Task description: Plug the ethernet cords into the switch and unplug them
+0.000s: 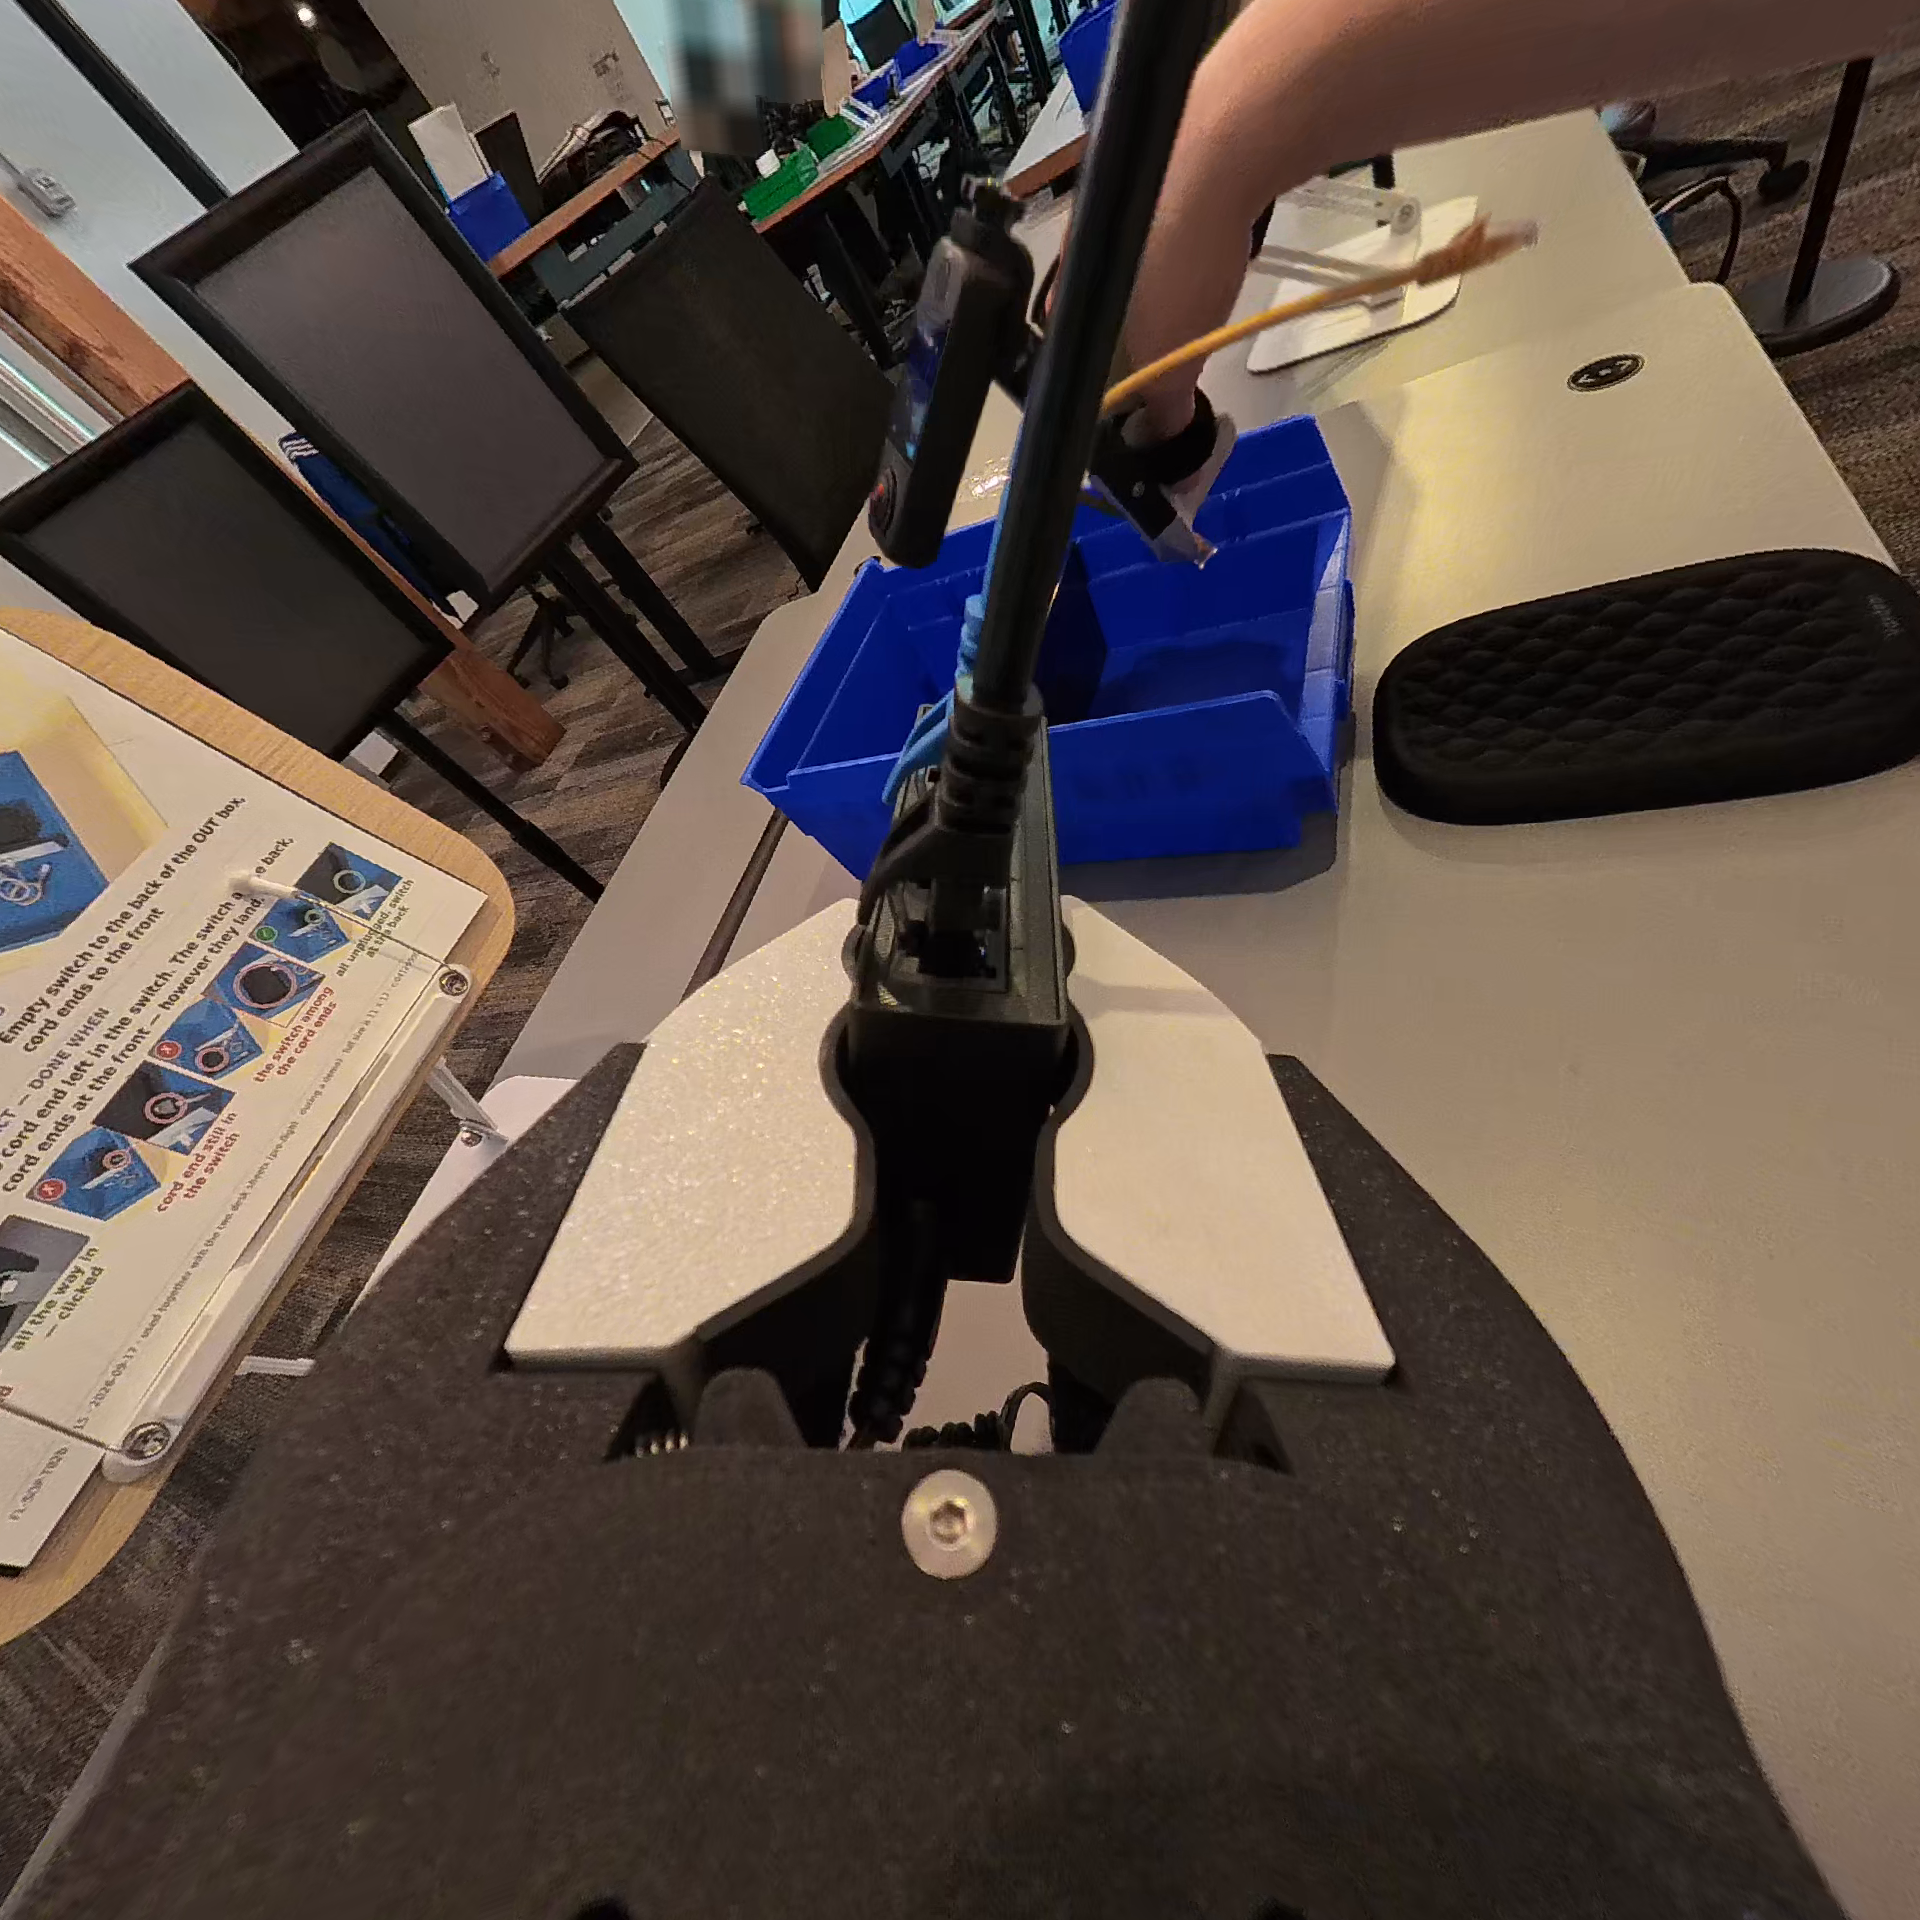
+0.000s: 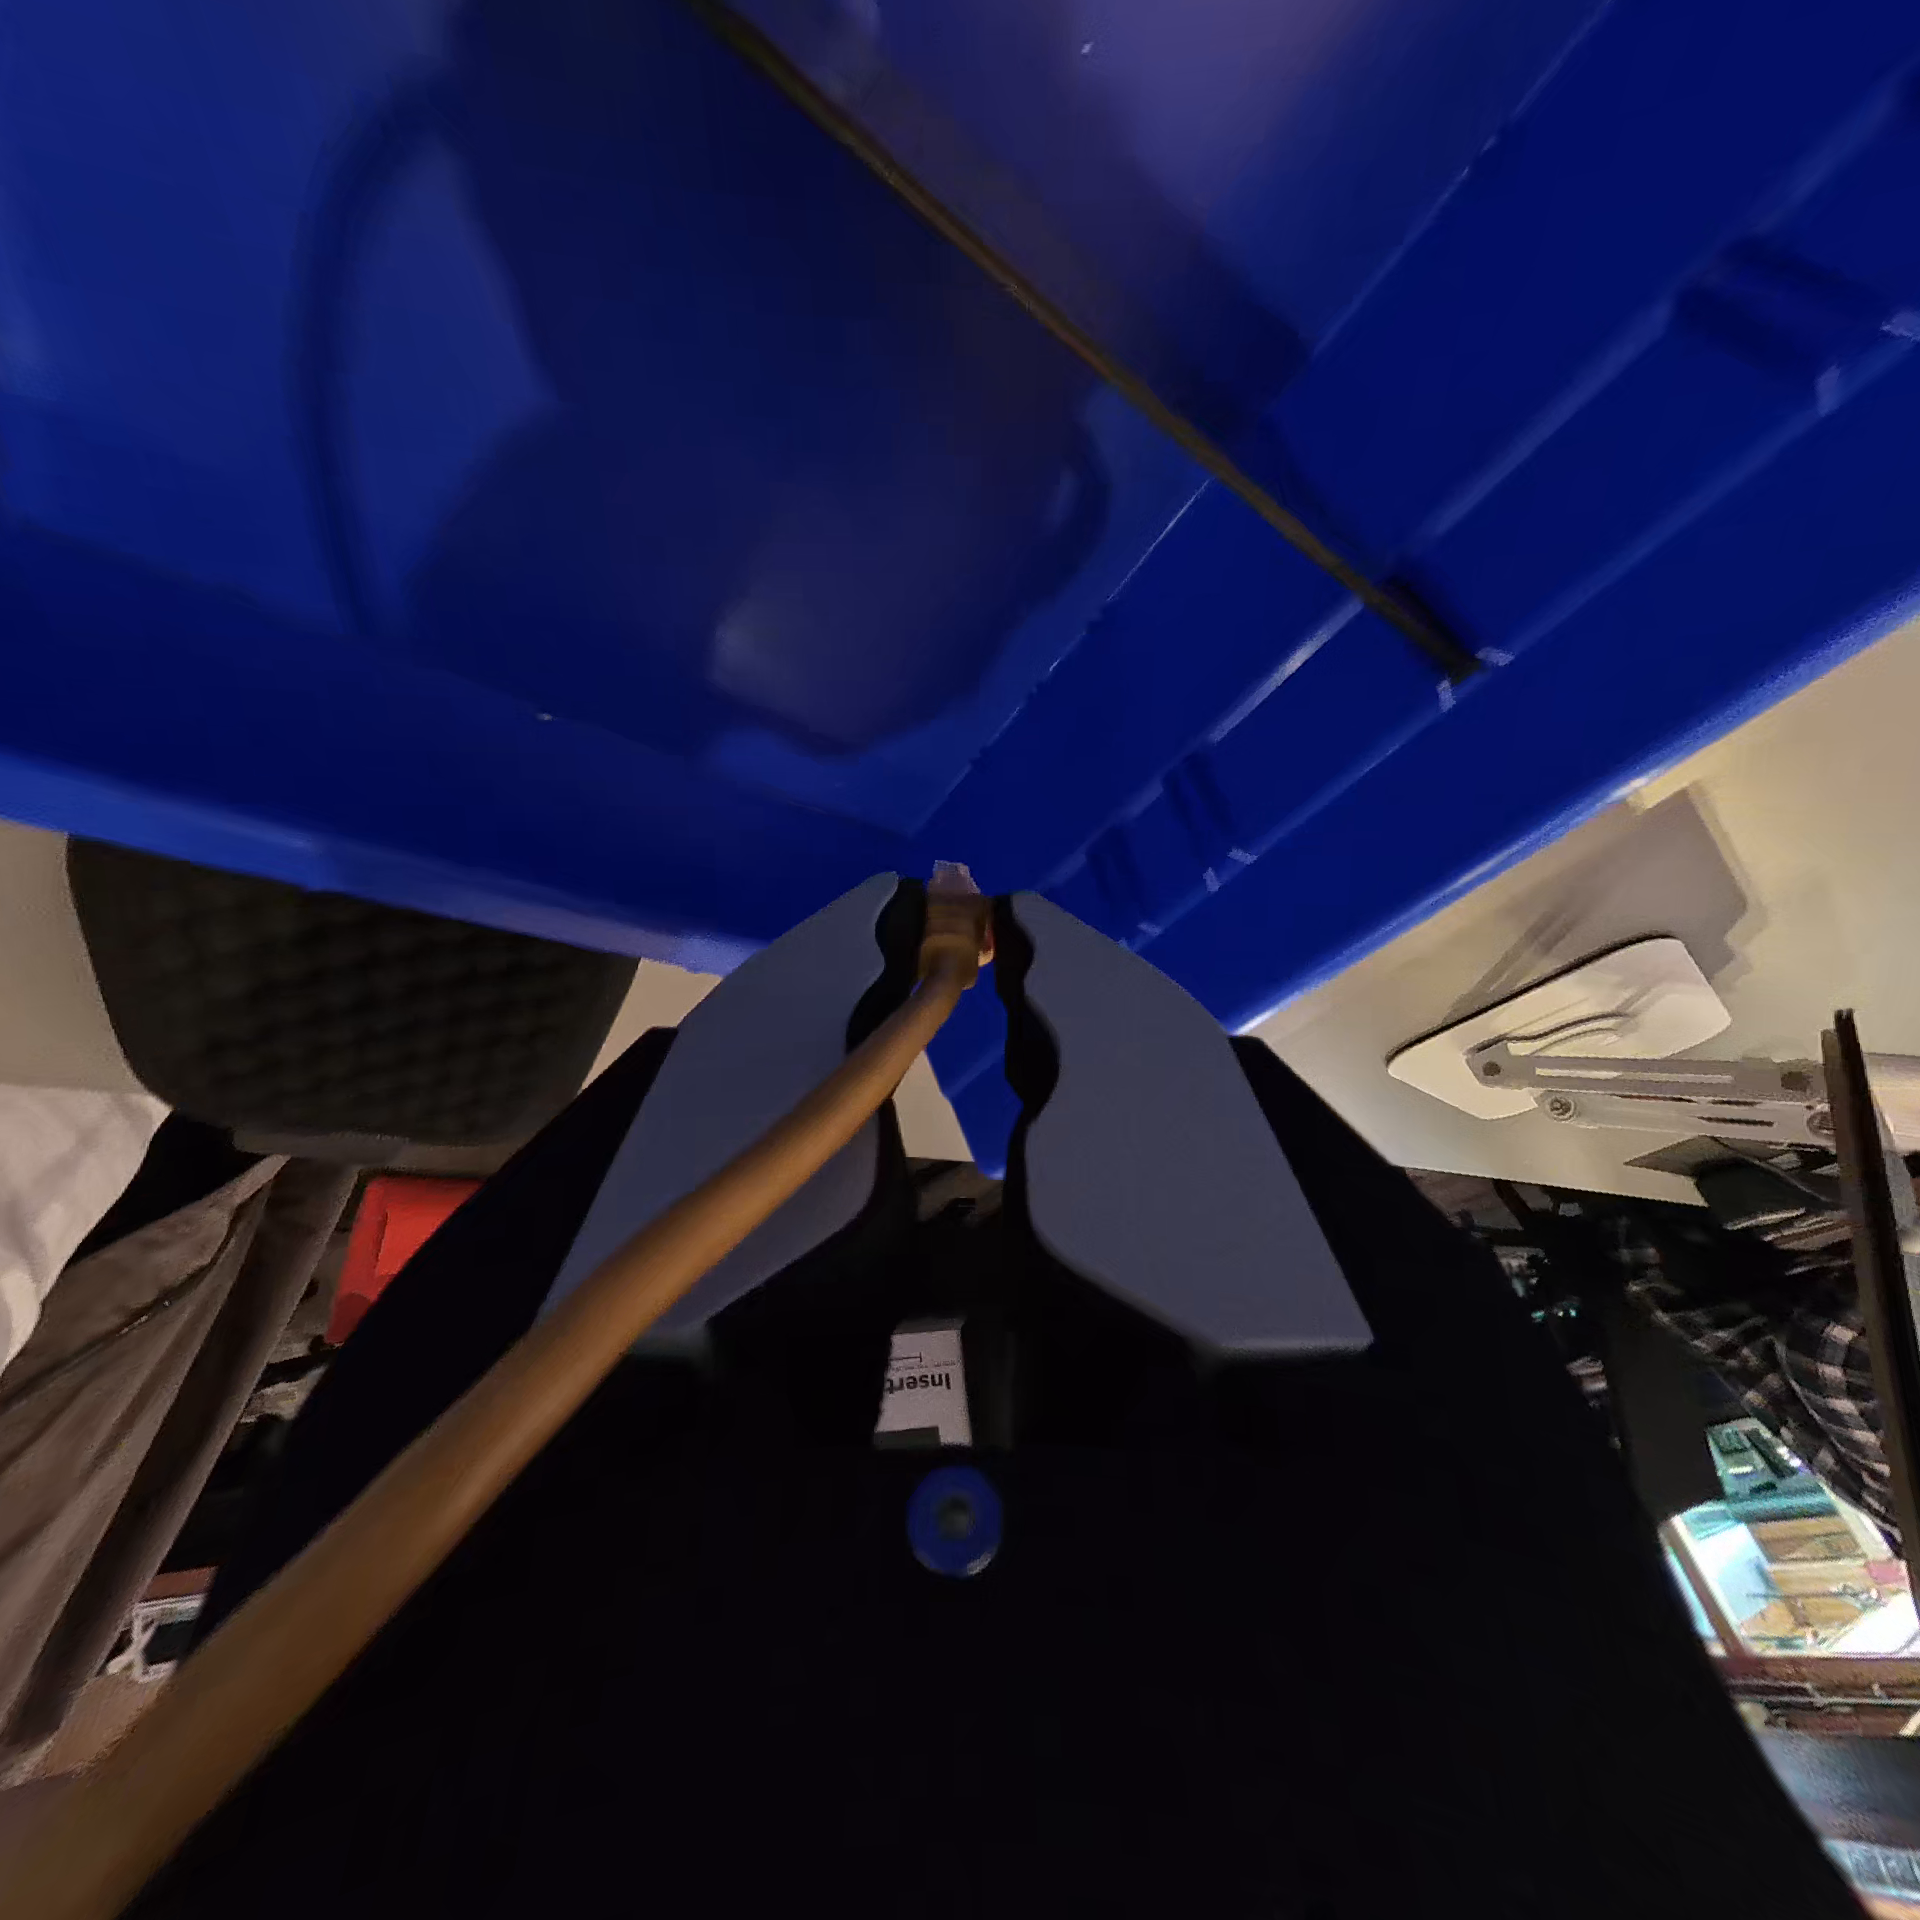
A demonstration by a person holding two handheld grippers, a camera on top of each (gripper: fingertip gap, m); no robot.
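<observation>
My left gripper (image 1: 961,925) is shut on a black switch (image 1: 1039,831) and holds it above the table's near edge. A black cord (image 1: 1081,364) and a blue cord (image 1: 982,613) are plugged into the switch. My right gripper (image 2: 951,909) is shut on the plug of a yellow cord (image 2: 956,925) and points down into the blue bin (image 2: 727,416). In the left wrist view the right gripper (image 1: 1174,520) hangs over the bin (image 1: 1195,790). The yellow cord (image 1: 1247,332) runs up and right from it, and its other end hangs free.
A black wrist rest (image 1: 1652,686) lies right of the bin on the grey table (image 1: 1558,1143). A monitor stand's base (image 1: 1351,301) sits behind the bin. An instruction sheet (image 1: 187,1039) stands on a wooden board at the left. Chairs and framed panels stand beyond the table's left edge. The gap from one gripper's tips to the other's is roughly 35 cm.
</observation>
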